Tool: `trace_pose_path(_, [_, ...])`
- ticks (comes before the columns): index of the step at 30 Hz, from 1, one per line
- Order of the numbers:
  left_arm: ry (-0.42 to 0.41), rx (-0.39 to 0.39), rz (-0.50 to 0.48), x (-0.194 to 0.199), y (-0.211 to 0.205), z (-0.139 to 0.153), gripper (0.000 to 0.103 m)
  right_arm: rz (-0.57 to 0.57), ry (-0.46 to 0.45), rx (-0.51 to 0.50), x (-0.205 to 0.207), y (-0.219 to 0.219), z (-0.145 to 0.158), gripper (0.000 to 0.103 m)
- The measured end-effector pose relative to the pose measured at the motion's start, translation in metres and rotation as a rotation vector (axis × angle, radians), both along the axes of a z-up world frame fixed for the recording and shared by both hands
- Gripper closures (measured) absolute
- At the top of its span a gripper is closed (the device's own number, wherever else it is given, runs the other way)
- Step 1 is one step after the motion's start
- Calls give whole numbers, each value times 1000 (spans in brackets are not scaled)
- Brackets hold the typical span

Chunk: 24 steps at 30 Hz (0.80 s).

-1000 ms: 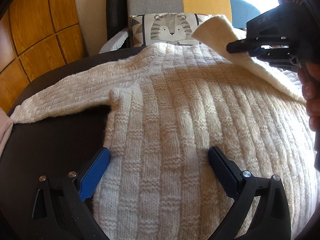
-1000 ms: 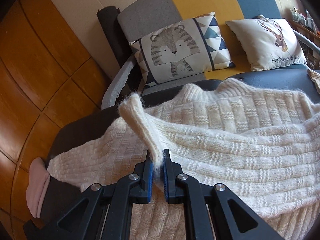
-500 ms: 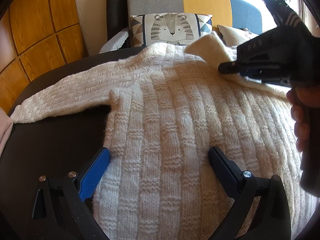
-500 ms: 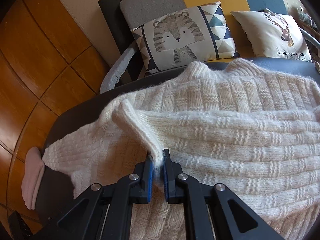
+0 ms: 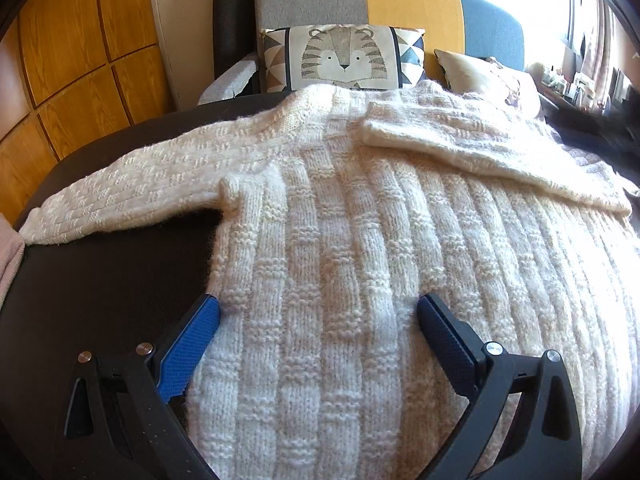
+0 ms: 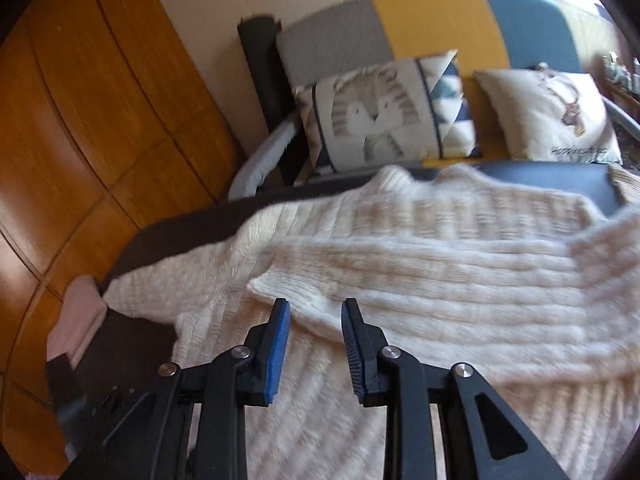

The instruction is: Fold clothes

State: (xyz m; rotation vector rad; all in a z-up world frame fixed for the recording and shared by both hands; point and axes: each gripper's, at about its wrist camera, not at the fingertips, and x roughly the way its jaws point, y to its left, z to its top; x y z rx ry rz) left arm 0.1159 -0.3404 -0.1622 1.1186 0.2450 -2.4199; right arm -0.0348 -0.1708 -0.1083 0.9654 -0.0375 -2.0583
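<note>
A cream knitted sweater [image 5: 360,248] lies flat on the dark round table [image 5: 104,280]. Its right sleeve [image 5: 480,148] lies folded across the chest, cuff toward the middle. Its left sleeve [image 5: 132,184] stretches out to the left. My left gripper [image 5: 318,308] is open, its fingers resting on the sweater's lower body with the left finger at the side edge. My right gripper [image 6: 314,308] is open just in front of the folded sleeve's cuff [image 6: 288,280], holding nothing. The right gripper shows as a dark blur at the right edge of the left wrist view [image 5: 608,128].
A pink cloth [image 6: 76,320] lies at the table's left edge, also in the left wrist view [image 5: 10,248]. Behind the table stands a sofa with a tiger cushion [image 5: 340,58] and a deer cushion [image 6: 552,116]. Wooden panels [image 5: 72,40] cover the left wall.
My right gripper laid the right sleeve across the sweater's chest, opened and let it go, then drew back to the right. My left gripper has stayed put and open.
</note>
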Motion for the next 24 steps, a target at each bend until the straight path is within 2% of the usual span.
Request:
trace_pose_path(1, [8, 9, 2, 1, 0, 3, 3, -40, 19, 8, 2, 18, 1, 80])
trace_pose_path(3, [26, 30, 6, 2, 2, 10, 19, -119, 21, 15, 0, 51, 0, 81])
trace_pose_path(5, [93, 67, -1, 1, 6, 26, 19, -205, -27, 2, -8, 90, -7, 86])
trace_pose_path(7, [138, 53, 2, -8, 12, 40, 19, -288, -60, 1, -17, 121, -15, 90])
trace_pose_path(8, [161, 35, -2, -16, 16, 47, 19, -319, -75, 0, -21, 132, -19, 93])
trace_pose_path(11, [214, -46, -18, -45, 25, 64, 19, -392, -133, -7, -33, 159, -30, 93])
trace_pose_path(14, [171, -121, -21, -83, 27, 62, 19, -409, -142, -6, -36, 169, -35, 93])
trace_pose_path(18, [140, -144, -59, -114, 29, 51, 19, -423, -136, -2, -41, 176, -41, 93])
trace_pose_path(21, [60, -199, -74, -129, 34, 35, 19, -423, -138, -4, -46, 174, -43, 93])
trace_pose_path(23, [-29, -229, -67, -137, 33, 18, 19, -419, -135, 3, -51, 174, -44, 93])
trace_pose_path(24, [-34, -208, -62, -137, 29, 15, 19, -416, -131, 18, -55, 172, -43, 93])
